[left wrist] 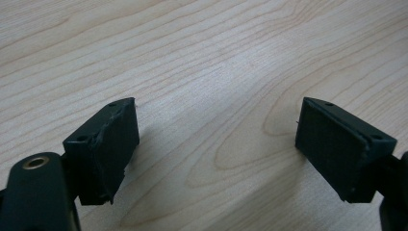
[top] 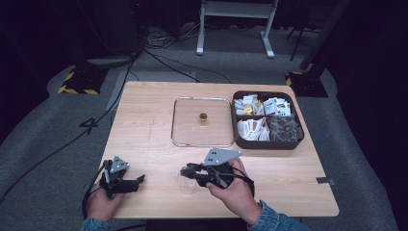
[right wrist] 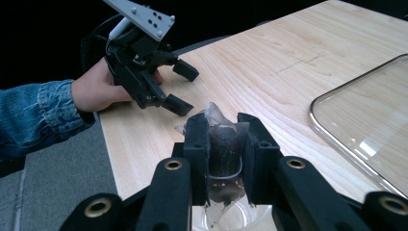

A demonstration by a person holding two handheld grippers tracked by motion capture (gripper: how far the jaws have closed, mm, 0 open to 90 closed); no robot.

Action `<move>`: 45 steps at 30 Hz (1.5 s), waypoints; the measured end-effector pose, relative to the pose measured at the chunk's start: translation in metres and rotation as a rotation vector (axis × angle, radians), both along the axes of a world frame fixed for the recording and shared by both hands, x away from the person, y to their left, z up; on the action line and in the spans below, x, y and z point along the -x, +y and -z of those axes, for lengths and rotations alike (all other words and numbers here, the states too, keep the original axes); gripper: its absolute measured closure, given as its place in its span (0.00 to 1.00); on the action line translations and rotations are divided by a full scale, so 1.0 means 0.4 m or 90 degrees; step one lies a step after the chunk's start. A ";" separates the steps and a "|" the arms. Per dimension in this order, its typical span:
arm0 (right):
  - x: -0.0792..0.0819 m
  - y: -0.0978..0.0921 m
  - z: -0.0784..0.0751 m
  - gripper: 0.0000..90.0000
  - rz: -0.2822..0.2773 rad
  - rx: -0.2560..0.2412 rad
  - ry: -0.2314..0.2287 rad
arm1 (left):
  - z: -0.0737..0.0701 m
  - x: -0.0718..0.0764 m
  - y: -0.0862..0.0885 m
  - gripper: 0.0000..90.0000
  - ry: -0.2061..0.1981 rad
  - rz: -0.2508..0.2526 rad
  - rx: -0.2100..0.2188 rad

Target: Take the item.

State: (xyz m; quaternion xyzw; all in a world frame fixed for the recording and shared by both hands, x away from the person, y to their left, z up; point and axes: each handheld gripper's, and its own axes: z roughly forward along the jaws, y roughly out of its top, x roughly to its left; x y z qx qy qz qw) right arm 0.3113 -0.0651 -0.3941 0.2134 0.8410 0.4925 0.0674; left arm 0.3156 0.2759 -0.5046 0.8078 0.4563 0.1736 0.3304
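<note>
Cup (right wrist: 222, 144), clear plastic and crushed flat at the rim, sits clamped between the jaws of the right gripper (right wrist: 223, 144); its round body shows below the jaws in the right gripper view. In the high view the cup (top: 186, 182) rests on the table (top: 144, 134) at the tip of the right gripper (top: 185, 172), just left of the right hand (top: 235, 190).

The left gripper (top: 140, 179) lies well to the left of the cup, low over the table near its front edge, held by the left hand (top: 103, 199). Its jaws stand wide apart with only bare wood between them, as the left gripper view shows (left wrist: 216, 139).

Ahead of the right gripper lies a glass lid (top: 202, 122) with a small brass knob (top: 203, 117). Just right of the lid stands a dark box (top: 267, 143) of packets (top: 255, 127).
</note>
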 end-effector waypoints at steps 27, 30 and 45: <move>-0.040 -0.023 0.022 0.42 0.010 0.013 -0.002 | 0.000 0.003 0.001 0.17 0.001 0.002 0.001; -0.053 -0.050 0.005 0.40 0.028 0.007 -0.013 | 0.000 0.006 0.002 0.17 -0.001 0.002 0.000; -0.099 -0.212 -0.050 0.38 0.130 0.001 -0.046 | 0.000 0.006 0.002 0.17 0.000 0.003 0.001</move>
